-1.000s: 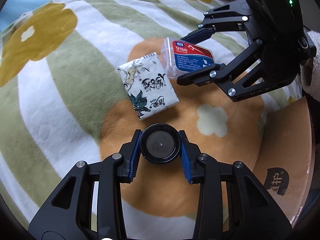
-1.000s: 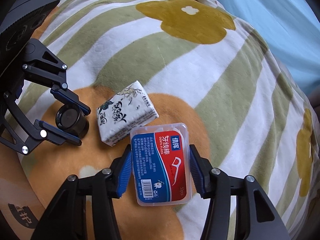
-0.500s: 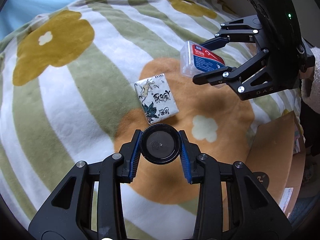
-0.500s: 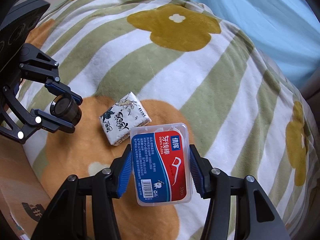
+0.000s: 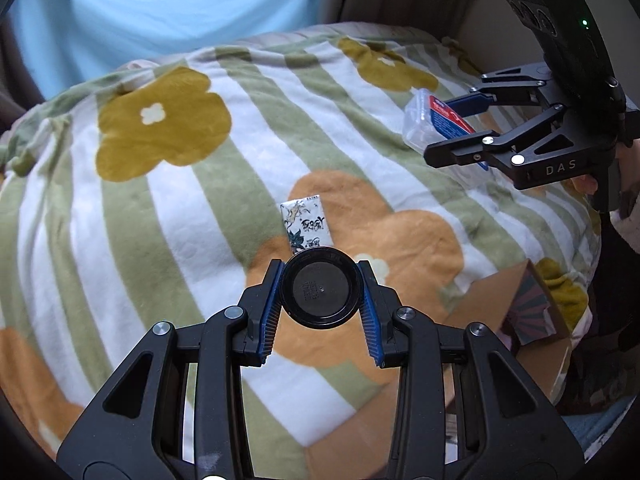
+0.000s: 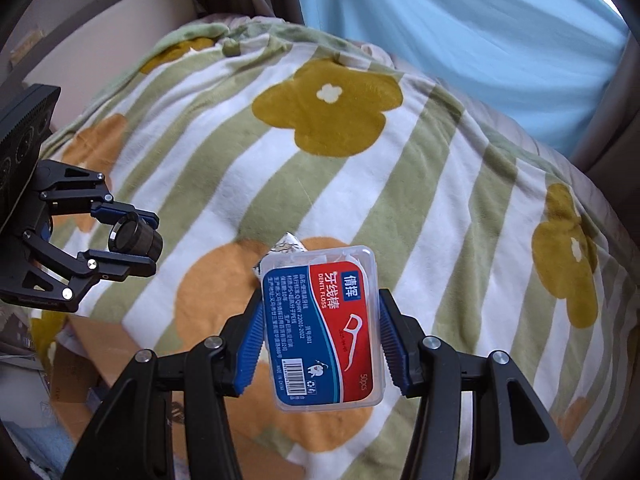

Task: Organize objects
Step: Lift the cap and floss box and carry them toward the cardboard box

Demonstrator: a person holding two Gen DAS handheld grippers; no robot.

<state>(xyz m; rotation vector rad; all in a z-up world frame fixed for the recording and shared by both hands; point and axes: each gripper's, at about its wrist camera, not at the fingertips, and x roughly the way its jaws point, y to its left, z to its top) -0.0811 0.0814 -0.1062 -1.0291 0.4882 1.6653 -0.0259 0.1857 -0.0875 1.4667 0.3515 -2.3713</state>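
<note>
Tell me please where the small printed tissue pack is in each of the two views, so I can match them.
Left wrist view: the tissue pack lies on the blanket at picture centre, just beyond the black jar in the left gripper.
Right wrist view: only its corner peeks out above the dental floss box.
Shared landmark: the orange flower under the pack.
</note>
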